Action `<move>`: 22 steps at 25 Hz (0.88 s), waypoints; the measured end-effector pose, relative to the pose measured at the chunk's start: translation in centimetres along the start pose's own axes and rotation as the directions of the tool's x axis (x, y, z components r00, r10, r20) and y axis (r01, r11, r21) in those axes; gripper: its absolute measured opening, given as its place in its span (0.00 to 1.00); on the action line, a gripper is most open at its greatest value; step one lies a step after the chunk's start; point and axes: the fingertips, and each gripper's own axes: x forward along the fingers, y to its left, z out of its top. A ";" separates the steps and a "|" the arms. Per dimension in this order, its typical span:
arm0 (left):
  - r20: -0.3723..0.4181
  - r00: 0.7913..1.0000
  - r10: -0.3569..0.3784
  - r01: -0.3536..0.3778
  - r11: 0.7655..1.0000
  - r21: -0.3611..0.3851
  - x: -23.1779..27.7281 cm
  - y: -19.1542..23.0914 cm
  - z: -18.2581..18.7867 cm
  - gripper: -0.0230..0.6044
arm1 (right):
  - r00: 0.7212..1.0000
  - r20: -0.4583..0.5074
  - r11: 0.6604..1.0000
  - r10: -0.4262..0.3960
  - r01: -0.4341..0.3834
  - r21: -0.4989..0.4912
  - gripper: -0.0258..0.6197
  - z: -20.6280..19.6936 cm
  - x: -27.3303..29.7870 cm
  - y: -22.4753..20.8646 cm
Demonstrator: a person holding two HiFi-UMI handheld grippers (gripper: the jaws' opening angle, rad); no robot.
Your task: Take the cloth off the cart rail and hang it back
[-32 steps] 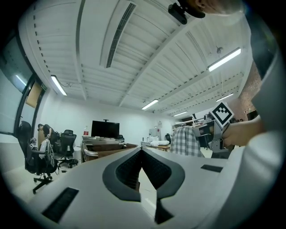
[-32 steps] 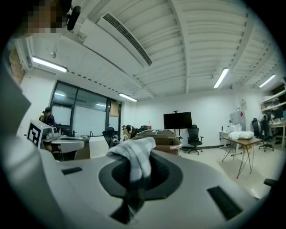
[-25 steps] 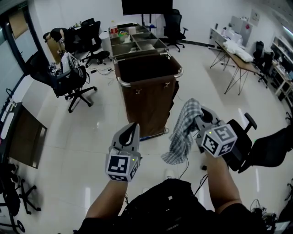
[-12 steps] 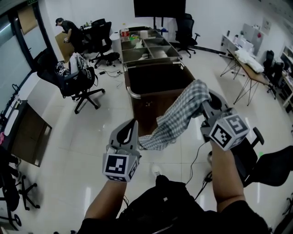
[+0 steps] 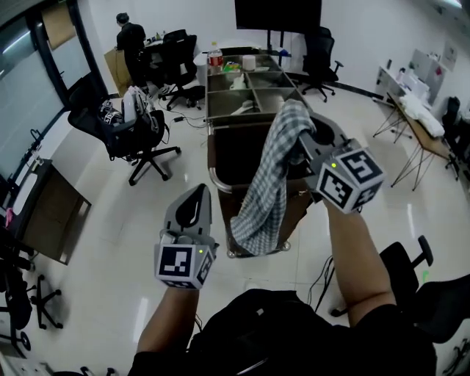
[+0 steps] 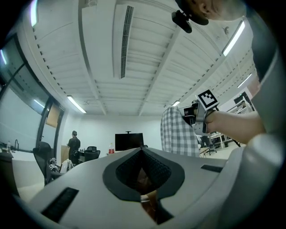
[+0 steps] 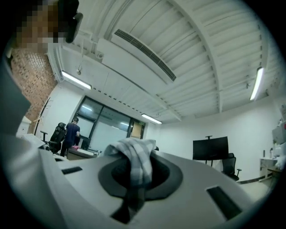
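Nearest: L gripper (image 5: 197, 197) sits low at near left, same spot as a sec ago. Its fingers are closed together w/ nothing btwn them, so it's idle.

R gripper (image 5: 302, 131) is the one that has moved. A sec ago it was low at near right w/ the grey-and-white checked cloth (image 5: 268, 183) dangling beside the cart. Then the cloth swung out sideways. Now the R gripper is raised high, fingers clamped tight on a bunched top corner of the cloth. The rest hangs straight down, steady.

The cloth is therefore off the rail and in the air. Its bottom edge is in front of the near end of the brown cart w/ chrome rail (image 5: 214, 183). Can't tell if the hem touches the rail.

The cart also looks closer & more centred than before, so the person has prob. stepped in.

Meaning: the take-off part looks done and the hang-back is under way. Next is prob. to carry the cloth over the near rail & lower it so it drapes both sides, then let go.

Beyond: the cart's grey open compartments (image 5: 250, 81), a black office chair (image 5: 139, 128) at left, a person in dark clothes (image 5: 131, 37) at far left, and a black screen (image 5: 277, 13) on the far wall.
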 end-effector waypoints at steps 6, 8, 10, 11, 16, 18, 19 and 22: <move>-0.001 0.998 0.058 -0.058 0.998 0.018 5.8 1.9 -1.1 0.04 | 0.994 -0.109 0.998 0.027 -0.033 -0.057 0.10 -7.1 8.2 -6.0; -0.015 0.997 0.072 -0.072 0.997 0.014 7.3 2.1 -1.7 0.04 | 0.985 -0.166 0.996 0.050 -0.062 -0.067 0.10 -10.2 10.0 -7.3; -0.026 0.996 0.084 -0.083 0.996 0.007 8.8 2.4 -2.3 0.04 | 0.972 -0.227 0.994 0.065 -0.082 -0.068 0.10 -13.5 11.6 -8.7; -0.029 0.996 0.088 -0.088 0.996 0.000 9.6 2.5 -2.6 0.04 | 0.964 -0.257 0.994 0.071 -0.088 -0.059 0.10 -15.1 12.2 -9.4; -0.058 0.993 0.105 -0.106 0.994 -0.023 12.5 3.2 -3.5 0.04 | 0.912 -0.395 0.993 0.111 -0.122 -0.003 0.11 -22.6 14.6 -12.4; -0.066 0.991 0.113 -0.114 0.993 -0.022 13.2 3.6 -3.6 0.04 | 0.887 -0.441 0.989 0.139 -0.145 0.019 0.13 -25.0 14.9 -12.7; -0.070 0.991 0.114 -0.115 0.993 -0.021 13.6 3.7 -3.8 0.04 | 0.876 -0.459 0.988 0.151 -0.154 0.029 0.15 -25.9 15.0 -12.8; -0.085 0.990 0.110 -0.112 0.993 -0.025 14.6 3.9 -4.6 0.04 | 0.842 -0.508 0.982 0.183 -0.177 0.060 0.38 -28.0 15.0 -12.7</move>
